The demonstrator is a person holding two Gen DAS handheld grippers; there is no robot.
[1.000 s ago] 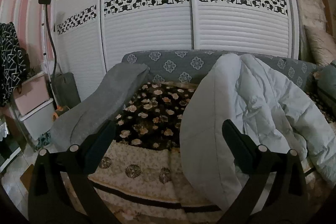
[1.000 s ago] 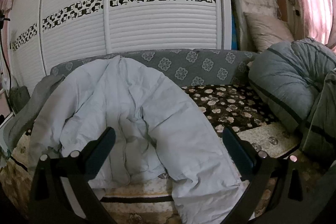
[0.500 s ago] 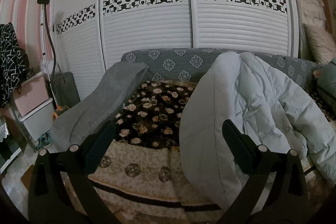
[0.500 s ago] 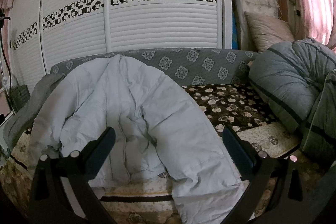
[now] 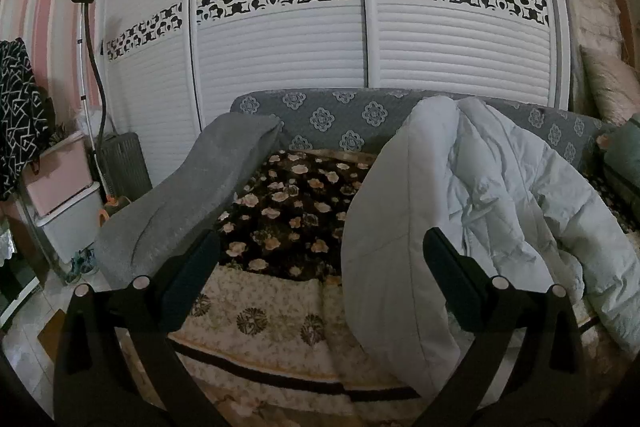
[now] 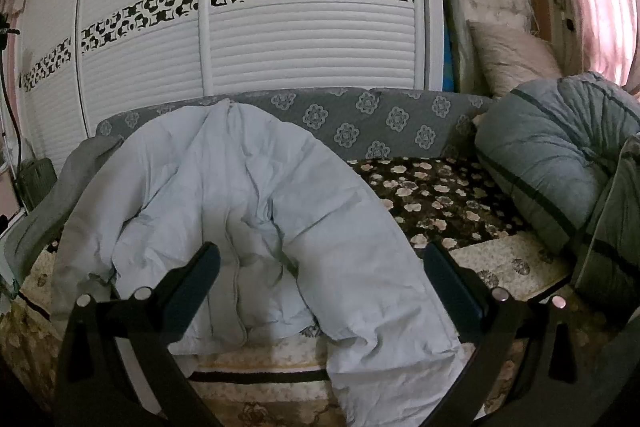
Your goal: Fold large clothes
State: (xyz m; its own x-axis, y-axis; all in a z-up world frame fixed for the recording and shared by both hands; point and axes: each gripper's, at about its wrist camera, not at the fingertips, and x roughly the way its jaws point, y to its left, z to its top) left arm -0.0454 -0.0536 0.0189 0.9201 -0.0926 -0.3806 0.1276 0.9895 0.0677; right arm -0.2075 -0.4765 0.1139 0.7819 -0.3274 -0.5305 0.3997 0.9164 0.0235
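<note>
The pale blue padded coat lay crumpled on the bed, its top draped against the far grey backrest and 1 sleeve hanging over the near edge. Both the left claw and right claw hovered spread wide, holding nothing. It looked puffy, light and slippery — best pinched at a sleeve cuff or hem edge.

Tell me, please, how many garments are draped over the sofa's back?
2: a pale blue jacket hanging over the middle, and a grey garment over its left end. More may be hidden.
</note>
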